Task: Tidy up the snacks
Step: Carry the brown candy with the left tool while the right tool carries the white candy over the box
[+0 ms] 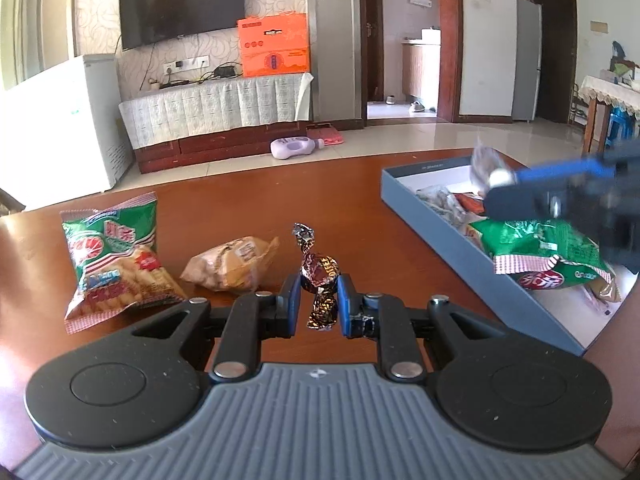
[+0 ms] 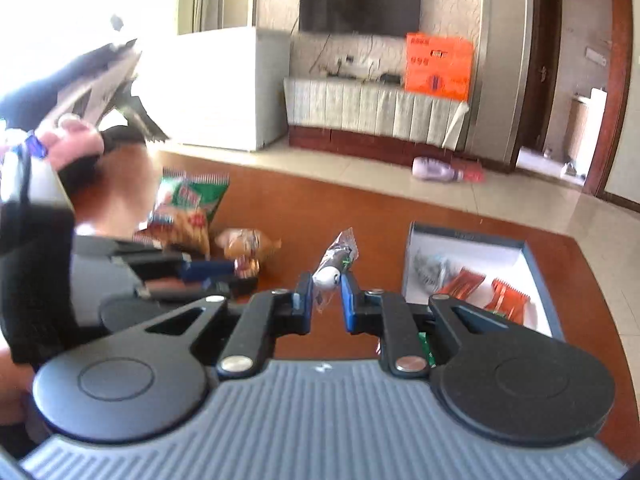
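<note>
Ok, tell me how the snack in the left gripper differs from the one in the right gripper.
The wrapped candy in the left gripper is dark brown and gold foil, twisted at both ends; the packet in the right gripper is clear plastic with a white piece inside. The candy stands upright; the packet leans to the right. Both are small, pinched between shut blue pads and not yet in the grey box.

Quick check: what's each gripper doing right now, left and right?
Left gripper: shut on the foil-wrapped candy.
Right gripper: shut on a small clear-wrapped snack.
</note>
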{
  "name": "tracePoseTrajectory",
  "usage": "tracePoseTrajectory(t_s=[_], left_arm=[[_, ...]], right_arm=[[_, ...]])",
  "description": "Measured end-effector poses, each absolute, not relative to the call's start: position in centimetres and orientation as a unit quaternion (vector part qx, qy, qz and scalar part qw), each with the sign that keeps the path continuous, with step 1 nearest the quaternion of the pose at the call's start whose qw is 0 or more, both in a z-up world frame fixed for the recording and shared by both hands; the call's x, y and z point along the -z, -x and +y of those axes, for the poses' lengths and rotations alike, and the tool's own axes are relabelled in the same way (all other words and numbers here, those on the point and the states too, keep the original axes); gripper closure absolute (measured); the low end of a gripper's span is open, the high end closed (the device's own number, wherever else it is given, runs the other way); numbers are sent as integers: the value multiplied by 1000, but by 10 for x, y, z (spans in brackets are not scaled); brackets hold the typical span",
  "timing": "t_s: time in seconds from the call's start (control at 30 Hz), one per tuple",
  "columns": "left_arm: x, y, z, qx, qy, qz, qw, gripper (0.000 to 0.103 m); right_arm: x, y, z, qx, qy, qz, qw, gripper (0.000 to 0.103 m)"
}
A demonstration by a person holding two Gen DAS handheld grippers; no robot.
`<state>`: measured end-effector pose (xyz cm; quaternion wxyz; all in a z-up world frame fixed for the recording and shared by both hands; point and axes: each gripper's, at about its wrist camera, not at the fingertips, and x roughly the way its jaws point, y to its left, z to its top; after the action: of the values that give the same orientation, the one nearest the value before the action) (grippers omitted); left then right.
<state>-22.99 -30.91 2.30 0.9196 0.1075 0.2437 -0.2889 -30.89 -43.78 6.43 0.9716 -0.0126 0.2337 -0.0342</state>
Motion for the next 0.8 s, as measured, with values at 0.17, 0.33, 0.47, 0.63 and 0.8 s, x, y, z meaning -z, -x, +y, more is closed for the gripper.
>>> tracePoseTrajectory(t_s=[0.17, 0.33, 0.47, 0.63, 0.8], left_arm=[[-28, 236, -327, 300, -116, 235, 917, 80], [-40, 239, -348, 319, -129, 217, 913, 80], [-47, 242, -365, 334, -134, 207, 910, 80], [-48, 241, -381, 344, -139, 205, 906, 80], [-52, 234, -393, 347, -136, 198, 906, 80]], right_arm=[[-72, 314, -453, 37, 1, 214, 976, 85], [-77, 318, -467, 37, -9, 201, 979, 85], [-79, 323, -481, 46, -21, 191, 980, 85], [-81, 327, -499, 57, -37, 184, 981, 85], [-79, 328, -509, 64, -46, 181, 980, 85]])
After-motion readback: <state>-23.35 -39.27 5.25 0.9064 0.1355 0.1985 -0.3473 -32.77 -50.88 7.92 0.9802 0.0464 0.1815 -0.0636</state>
